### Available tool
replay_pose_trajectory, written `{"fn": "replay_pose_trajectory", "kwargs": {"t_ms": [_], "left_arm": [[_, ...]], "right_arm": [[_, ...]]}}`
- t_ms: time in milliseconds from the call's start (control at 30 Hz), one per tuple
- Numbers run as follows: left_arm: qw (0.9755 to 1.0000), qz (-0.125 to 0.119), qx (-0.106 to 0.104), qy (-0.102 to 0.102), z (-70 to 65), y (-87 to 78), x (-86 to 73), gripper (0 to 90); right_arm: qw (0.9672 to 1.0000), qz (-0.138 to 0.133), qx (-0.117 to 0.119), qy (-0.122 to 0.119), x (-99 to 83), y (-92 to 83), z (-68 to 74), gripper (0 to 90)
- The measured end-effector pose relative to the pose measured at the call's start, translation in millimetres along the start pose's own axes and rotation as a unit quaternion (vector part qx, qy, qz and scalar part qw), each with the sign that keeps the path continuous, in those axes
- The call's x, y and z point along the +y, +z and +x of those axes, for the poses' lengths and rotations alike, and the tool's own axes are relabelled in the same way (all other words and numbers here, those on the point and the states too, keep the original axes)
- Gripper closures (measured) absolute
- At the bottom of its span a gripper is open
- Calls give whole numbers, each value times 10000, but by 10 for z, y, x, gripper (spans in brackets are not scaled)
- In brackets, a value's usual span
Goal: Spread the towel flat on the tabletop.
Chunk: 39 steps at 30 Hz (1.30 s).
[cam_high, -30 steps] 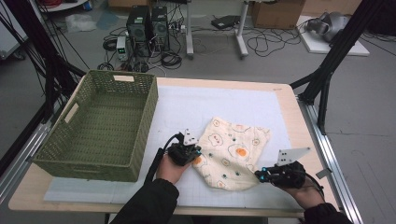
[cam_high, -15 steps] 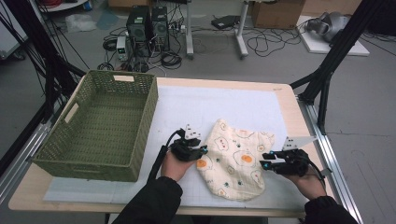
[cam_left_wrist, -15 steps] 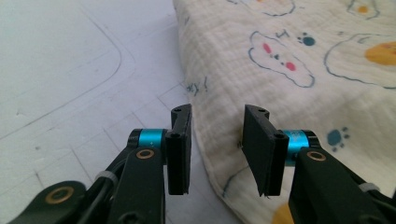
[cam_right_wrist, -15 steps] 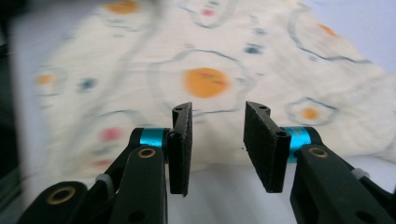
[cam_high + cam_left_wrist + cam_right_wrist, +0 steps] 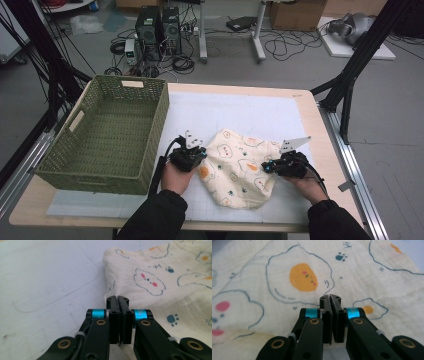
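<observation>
Right of the basket [image 5: 107,137], the cloth [image 5: 239,170] now lies folded narrower; left tool [image 5: 199,156] and right tool [image 5: 267,167] have released, re-closed, jaws together, holding nothing.

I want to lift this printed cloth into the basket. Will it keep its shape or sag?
The printed cloth will probably sag: it already lies rumpled and folded on the table. Its thin crinkled weave suggests it is light. It likely won't slip much, being soft and textured.

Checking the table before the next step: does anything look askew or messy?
Only the printed cloth: it lies crumpled and skewed on the white mat, beside the green basket. Nothing looks spilled or damaged.
</observation>
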<state>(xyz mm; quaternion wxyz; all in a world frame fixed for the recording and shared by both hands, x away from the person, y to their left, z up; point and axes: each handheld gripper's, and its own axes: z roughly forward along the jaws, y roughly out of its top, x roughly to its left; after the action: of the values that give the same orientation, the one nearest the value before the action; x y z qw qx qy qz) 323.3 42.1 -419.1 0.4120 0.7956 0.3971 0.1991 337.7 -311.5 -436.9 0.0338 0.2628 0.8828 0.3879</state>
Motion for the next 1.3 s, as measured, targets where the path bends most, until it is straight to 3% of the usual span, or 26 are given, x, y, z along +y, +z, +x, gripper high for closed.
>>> {"fn": "replay_pose_trajectory", "kwargs": {"t_ms": [33,100,133,167,200,233,267,300,400,433,533,567,633,667,700,800,867,900,933,967,1067,1100,1133,1200,1233,1300], "left_arm": [[9999,-37,-61,-151,31,-77,-17,877],[9988,81,-457,-133,22,-75,-44,873],[9988,81,-457,-133,22,-75,-44,863],[9973,74,-732,-28,16,-52,-54,833],[9973,74,-732,-28,16,-52,-54,783],[9959,-111,-866,-233,49,-23,-26,766],[9959,-111,-866,-233,49,-23,-26,767],[9957,-323,-800,-322,91,16,19,772],[9961,-402,-653,-445,139,95,67,808],[9958,-379,-538,-644,178,205,107,808],[9971,-230,-325,-648,191,313,132,736],[9963,-46,-255,-823,210,419,131,696],[9960,158,-178,-863,211,515,104,675],[9960,158,-178,-863,211,515,104,733],[9971,310,-161,-673,187,577,73,818],[9966,289,-208,-737,186,578,84,877],[9977,112,-48,-674,181,538,111,879],[9971,-203,167,-719,196,471,170,880],[9971,-203,167,-719,196,471,170,880],[9952,-462,453,-737,218,417,287,880],[9911,-924,636,-713,251,408,495,872],[9903,-954,665,-760,272,431,544,827],[9903,-954,665,-760,272,431,544,737],[9891,-948,715,-870,314,449,571,711],[9918,-771,552,-853,343,456,540,709],[9935,-680,471,-784,342,454,471,702]], "right_arm": [[10000,30,82,-11,18,10,38,885],[9998,87,82,-152,43,12,84,872],[9998,66,26,-175,50,-14,81,844],[9999,-5,-66,-117,54,-52,57,802],[9999,-5,-66,-117,54,-52,57,802],[9994,-136,-327,32,52,-141,-27,744],[9989,-173,-416,88,48,-176,-77,704],[9982,-196,-539,149,44,-198,-123,674],[9962,-272,-776,292,41,-203,-227,621],[9957,-277,-836,295,40,-183,-255,608],[9946,-175,-966,348,25,-119,-325,600],[9946,-138,-960,356,20,-94,-345,608],[9949,31,-956,308,16,-29,-362,712],[9948,43,-990,253,19,-4,-361,777],[9958,38,-871,274,30,-1,-370,873],[9966,208,-745,273,92,3,-400,885],[9964,206,-791,213,167,-36,-409,887],[9961,157,-849,164,219,-72,-421,887],[9957,91,-910,147,278,-115,-440,887],[9950,32,-989,140,343,-157,-463,888],[9914,-195,-1285,173,549,-249,-587,883],[9895,-281,-1391,264,597,-256,-643,839],[9860,-361,-1591,331,630,-246,-693,704],[9872,-457,-1451,476,633,-219,-756,694],[9882,-375,-1411,458,621,-210,-747,689],[9901,-361,-1311,358,553,-202,-682,681]]}}
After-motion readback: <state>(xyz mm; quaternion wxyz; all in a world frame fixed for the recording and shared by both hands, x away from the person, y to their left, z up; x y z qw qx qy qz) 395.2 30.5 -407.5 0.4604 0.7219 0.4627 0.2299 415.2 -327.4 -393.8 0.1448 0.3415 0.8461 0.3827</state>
